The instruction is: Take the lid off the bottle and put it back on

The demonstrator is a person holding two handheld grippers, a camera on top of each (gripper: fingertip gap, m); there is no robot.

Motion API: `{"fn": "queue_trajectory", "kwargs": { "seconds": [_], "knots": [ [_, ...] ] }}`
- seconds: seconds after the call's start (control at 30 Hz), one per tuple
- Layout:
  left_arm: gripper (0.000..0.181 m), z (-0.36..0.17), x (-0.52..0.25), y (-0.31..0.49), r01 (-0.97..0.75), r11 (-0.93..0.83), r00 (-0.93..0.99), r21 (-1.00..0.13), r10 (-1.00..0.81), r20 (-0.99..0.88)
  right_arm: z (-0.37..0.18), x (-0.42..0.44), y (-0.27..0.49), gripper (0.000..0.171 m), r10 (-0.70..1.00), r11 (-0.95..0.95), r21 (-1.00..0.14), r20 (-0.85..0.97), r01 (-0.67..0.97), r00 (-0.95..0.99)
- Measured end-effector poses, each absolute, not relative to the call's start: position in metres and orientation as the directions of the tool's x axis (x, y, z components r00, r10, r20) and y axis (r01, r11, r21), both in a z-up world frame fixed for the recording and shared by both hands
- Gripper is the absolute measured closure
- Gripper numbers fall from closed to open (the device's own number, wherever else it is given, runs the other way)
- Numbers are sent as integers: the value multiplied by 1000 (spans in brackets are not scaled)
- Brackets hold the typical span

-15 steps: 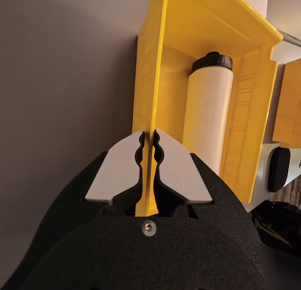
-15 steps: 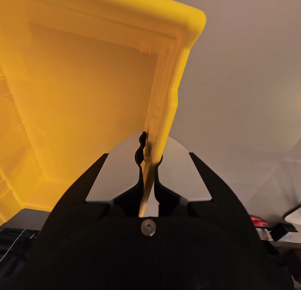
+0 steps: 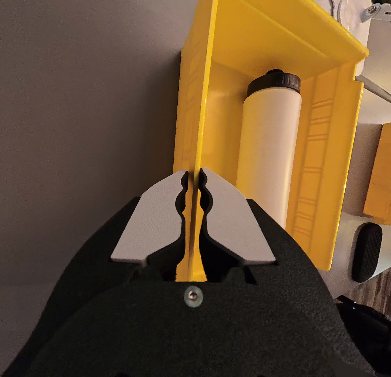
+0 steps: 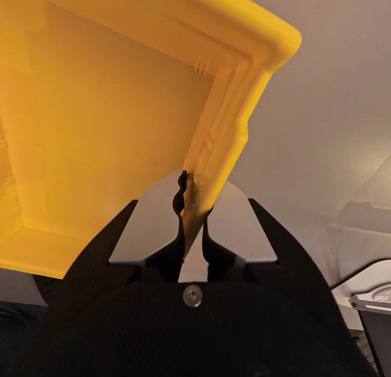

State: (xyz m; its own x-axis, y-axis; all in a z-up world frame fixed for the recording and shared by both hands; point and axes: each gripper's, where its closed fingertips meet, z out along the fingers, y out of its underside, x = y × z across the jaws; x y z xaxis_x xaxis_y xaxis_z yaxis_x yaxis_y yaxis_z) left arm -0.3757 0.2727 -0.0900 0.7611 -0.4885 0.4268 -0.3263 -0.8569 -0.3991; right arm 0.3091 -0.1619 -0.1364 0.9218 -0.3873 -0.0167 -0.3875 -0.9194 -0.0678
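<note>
The bottle (image 3: pixel 268 153) lay on its side inside the yellow bin (image 3: pixel 264 37) in the upper right of the left wrist view, a plain cream-white cylinder with a dark ribbed lid (image 3: pixel 276 82) screwed on at the far end, pointing up the frame. The left gripper (image 3: pixel 193 173) was clamped tight on the bin's thin side wall at frame centre. In the right wrist view the right gripper (image 4: pixel 191 176) pinched another edge of the bin (image 4: pixel 211 66) just as firmly, the bin filling the upper left there.
</note>
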Motion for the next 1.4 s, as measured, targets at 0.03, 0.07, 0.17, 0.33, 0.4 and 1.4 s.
{"fn": "queue_trajectory", "kwargs": {
  "seconds": [0.03, 0.07, 0.17, 0.33, 0.4, 1.4],
  "knots": [
    [173, -90, -378, 272, -327, -857, 766, -398, -488, 420, -136, 309, -162, 158, -381, -922, -70, -15, -381, 924],
    [174, -90, -382, 273, -328, -856, 771, -399, -487, 410, -136, 310, -163, 158, -379, -923, -71, -15, -379, 925],
    [174, -90, -390, 277, -301, -863, 786, -406, -466, 406, -136, 313, -165, 156, -371, -927, -64, 11, -369, 929],
    [174, -89, -395, 282, -278, -865, 792, -417, -452, 410, -137, 314, -165, 154, -354, -933, -82, 21, -351, 935],
    [173, -89, -395, 284, -273, -864, 796, -423, -450, 406, -137, 314, -165, 154, -351, -934, -80, 29, -348, 936],
    [117, -35, -290, 237, -551, -603, 659, -577, -738, 143, 60, 264, -80, 112, -376, -342, -940, 126, -11, 918]
  ]
}}
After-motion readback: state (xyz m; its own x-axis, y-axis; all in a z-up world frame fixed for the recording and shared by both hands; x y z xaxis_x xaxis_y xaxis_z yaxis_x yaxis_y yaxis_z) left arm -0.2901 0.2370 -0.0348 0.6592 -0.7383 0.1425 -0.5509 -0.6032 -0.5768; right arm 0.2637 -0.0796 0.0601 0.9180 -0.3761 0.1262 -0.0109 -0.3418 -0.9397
